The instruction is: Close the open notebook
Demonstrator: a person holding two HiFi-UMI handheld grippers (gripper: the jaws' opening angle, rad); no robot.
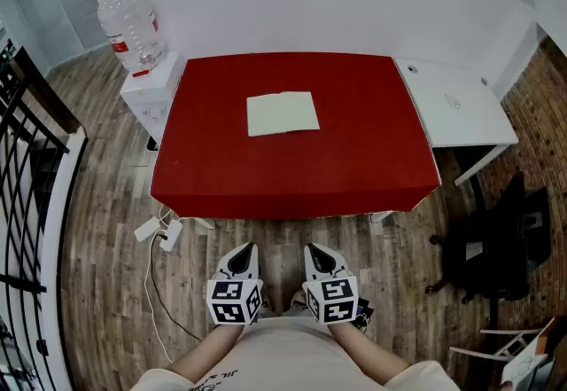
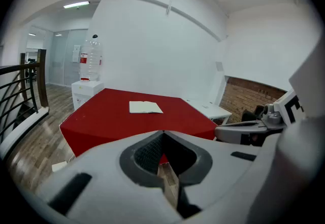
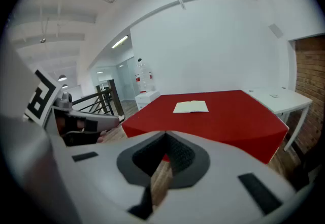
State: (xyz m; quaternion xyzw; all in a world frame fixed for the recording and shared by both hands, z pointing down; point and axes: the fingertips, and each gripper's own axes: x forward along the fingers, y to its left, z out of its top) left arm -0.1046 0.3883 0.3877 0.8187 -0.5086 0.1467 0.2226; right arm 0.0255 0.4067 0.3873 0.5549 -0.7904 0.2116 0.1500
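Note:
An open notebook (image 1: 282,113) with pale cream pages lies flat near the middle of the red table (image 1: 354,159). It also shows far ahead as the notebook (image 2: 145,107) in the left gripper view and the notebook (image 3: 191,107) in the right gripper view. My left gripper (image 1: 241,258) and right gripper (image 1: 319,258) hang side by side over the wooden floor, short of the table's front edge and close to my body. The left gripper (image 2: 162,132) has its jaws closed together on nothing. The right gripper (image 3: 165,133) is likewise shut and holds nothing.
A large water bottle (image 1: 131,24) stands on a white cabinet (image 1: 152,88) at the table's left. A white desk (image 1: 456,105) adjoins the right side, with a black chair (image 1: 496,247) before it. A black railing (image 1: 27,185) runs along the left; a power strip (image 1: 164,230) lies on the floor.

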